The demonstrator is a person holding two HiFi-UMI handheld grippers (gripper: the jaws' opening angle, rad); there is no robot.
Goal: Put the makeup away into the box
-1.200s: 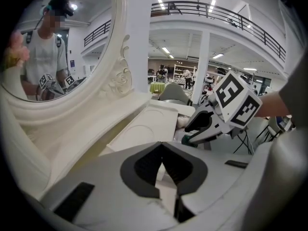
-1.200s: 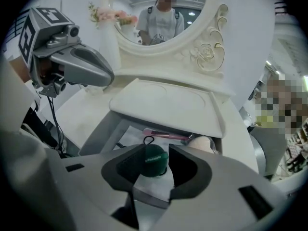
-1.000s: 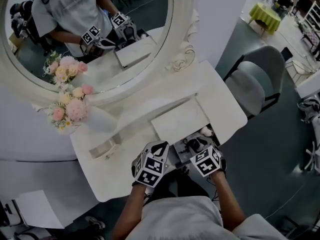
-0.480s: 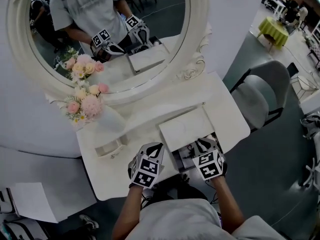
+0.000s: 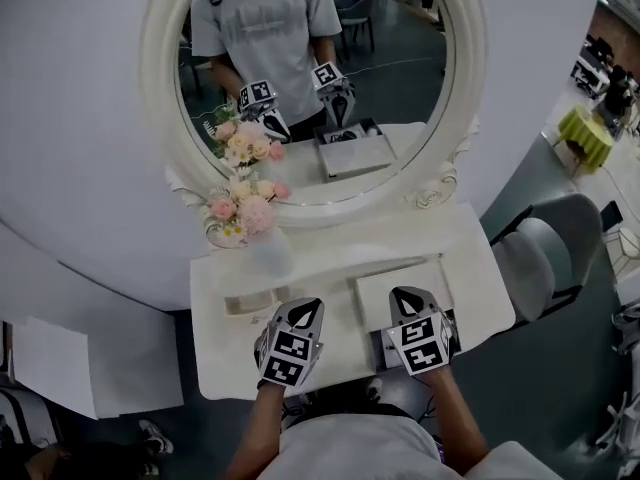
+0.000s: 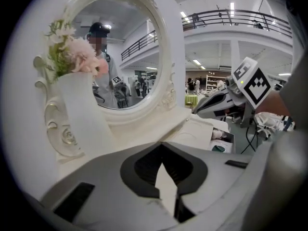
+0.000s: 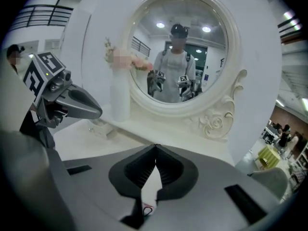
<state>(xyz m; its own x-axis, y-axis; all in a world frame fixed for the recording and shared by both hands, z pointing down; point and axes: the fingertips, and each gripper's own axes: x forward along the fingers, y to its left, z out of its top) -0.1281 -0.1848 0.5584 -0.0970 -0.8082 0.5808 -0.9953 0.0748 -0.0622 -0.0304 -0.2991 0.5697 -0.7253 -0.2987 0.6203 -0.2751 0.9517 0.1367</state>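
Makeup (image 6: 220, 135): lies in the open box (image 6: 233, 138), near right of vanity. Left gripper (image 5: 306, 310) closed, empty. Right gripper (image 5: 410, 300): jaws have just been closing, now together, nothing between. Stowing seems done; next move likely calls for lowering lid (image 5: 398, 286).

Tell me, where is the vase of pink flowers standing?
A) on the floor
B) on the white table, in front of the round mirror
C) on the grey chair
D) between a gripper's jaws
B: the vase of pink flowers stands on the white table, close against the round mirror, which shows the flowers' reflection.
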